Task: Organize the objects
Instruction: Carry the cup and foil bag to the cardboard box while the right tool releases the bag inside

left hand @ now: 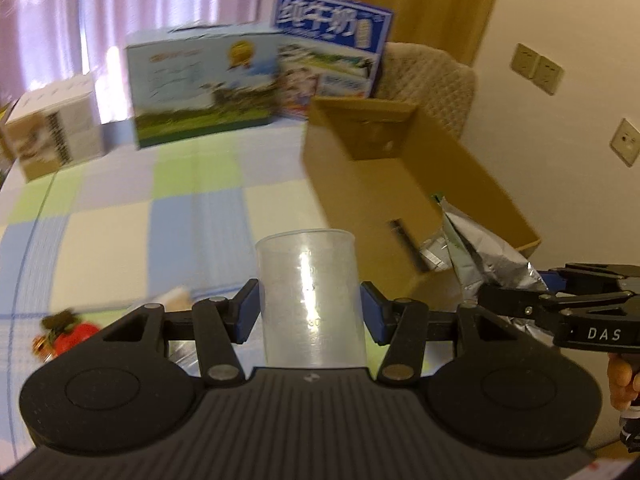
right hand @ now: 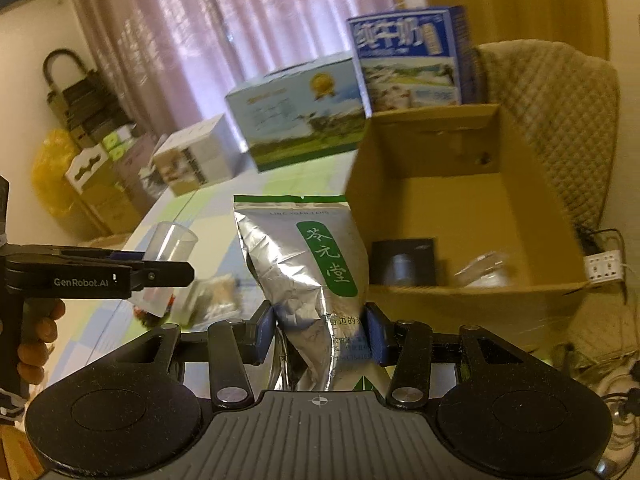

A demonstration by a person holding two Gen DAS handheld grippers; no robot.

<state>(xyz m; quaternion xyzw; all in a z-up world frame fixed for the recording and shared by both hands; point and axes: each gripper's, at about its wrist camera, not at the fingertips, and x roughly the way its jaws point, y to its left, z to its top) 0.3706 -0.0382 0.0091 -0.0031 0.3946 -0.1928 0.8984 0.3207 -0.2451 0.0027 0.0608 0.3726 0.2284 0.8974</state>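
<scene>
My left gripper (left hand: 311,312) is shut on a clear plastic measuring cup (left hand: 310,292), held upright above the checked tablecloth (left hand: 160,208). My right gripper (right hand: 320,330) is shut on a silver foil tea bag (right hand: 308,264) with a green label, lifted near the front wall of an open cardboard box (right hand: 460,184). In the left wrist view the foil bag (left hand: 484,256) and right gripper (left hand: 516,298) show at the right, beside the cardboard box (left hand: 384,184). The right wrist view shows the cup (right hand: 168,260) and left gripper (right hand: 160,270) at the left.
Inside the box lie a black packet (right hand: 402,260) and a clear wrapped item (right hand: 486,270). Printed cartons (left hand: 204,88) and a blue milk carton (left hand: 332,44) stand at the table's far side, a white box (left hand: 56,132) at left. Small items including a red one (left hand: 68,334) lie near the front.
</scene>
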